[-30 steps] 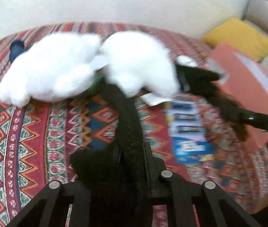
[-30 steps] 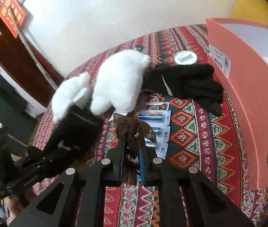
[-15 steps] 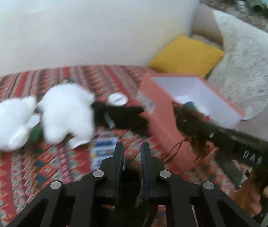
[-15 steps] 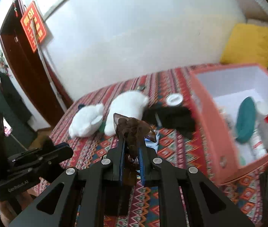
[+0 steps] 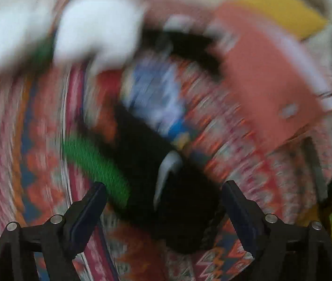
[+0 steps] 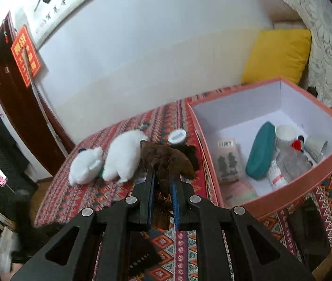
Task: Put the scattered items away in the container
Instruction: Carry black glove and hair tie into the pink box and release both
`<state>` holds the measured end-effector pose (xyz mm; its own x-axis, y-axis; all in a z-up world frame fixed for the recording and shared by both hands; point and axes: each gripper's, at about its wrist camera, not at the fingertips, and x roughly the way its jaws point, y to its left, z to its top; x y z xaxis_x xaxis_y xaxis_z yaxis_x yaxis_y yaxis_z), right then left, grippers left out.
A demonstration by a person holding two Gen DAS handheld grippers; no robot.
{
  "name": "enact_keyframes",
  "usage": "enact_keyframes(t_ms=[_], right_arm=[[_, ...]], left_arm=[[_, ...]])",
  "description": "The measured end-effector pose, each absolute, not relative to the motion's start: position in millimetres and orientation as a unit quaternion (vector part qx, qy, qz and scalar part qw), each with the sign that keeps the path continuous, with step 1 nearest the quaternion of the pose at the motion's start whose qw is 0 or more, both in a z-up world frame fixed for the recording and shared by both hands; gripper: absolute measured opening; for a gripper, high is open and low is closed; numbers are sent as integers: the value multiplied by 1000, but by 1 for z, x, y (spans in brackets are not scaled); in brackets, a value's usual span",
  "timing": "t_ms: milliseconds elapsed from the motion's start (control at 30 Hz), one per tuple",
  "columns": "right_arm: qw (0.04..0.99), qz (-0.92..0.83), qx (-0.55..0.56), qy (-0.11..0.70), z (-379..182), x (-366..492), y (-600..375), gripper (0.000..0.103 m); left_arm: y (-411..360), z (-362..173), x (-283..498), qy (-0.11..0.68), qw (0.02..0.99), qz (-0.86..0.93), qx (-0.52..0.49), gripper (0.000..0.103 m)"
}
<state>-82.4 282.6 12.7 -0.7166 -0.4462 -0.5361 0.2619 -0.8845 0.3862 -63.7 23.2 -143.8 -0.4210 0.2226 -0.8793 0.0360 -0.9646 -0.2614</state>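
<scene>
My left gripper (image 5: 163, 196) is open, low over the patterned cloth. A black fabric item with a green cuff (image 5: 147, 164) lies between its spread fingers; the view is blurred, so contact is unclear. My right gripper (image 6: 162, 178) is shut on a brown crumpled fabric piece (image 6: 166, 159), held up over the cloth left of the salmon box (image 6: 271, 199). The box holds a teal case (image 6: 259, 152), white mugs and a bottle. Two white plush toys (image 6: 123, 157), a white round lid (image 6: 177, 137) and black gloves (image 6: 193, 154) lie on the cloth.
A blue battery pack (image 5: 156, 93) lies on the cloth between the plush toys (image 5: 95, 30) and the box (image 5: 266, 75). A yellow cushion (image 6: 278, 53) leans behind the box. A white wall runs along the back, with a dark door at far left.
My left gripper has opened and swung down to the cloth, and the black and green item now sits between its fingers. My right gripper kept the brown piece and rose nearer the box.
</scene>
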Motion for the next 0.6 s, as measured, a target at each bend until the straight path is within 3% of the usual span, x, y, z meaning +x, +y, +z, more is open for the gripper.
enact_keyframes(t_ms=[167,200,267,600], right_arm=[[207,-907,338,-144,3,-85,276,13],[207,-908,338,-138,3,-85,273,13],[207,-909,339,-128,0,-85,268,13],[212,-908,341,-121,-3,-86,263,13]], left_arm=[[29,-177,-73,-145,36,820,-552,85],[31,-174,-74,-142,42,825,-545,67],[34,-167,-76,-135,55,835,-530,15],[39,-96,-50,-124,106,879,-447,15]])
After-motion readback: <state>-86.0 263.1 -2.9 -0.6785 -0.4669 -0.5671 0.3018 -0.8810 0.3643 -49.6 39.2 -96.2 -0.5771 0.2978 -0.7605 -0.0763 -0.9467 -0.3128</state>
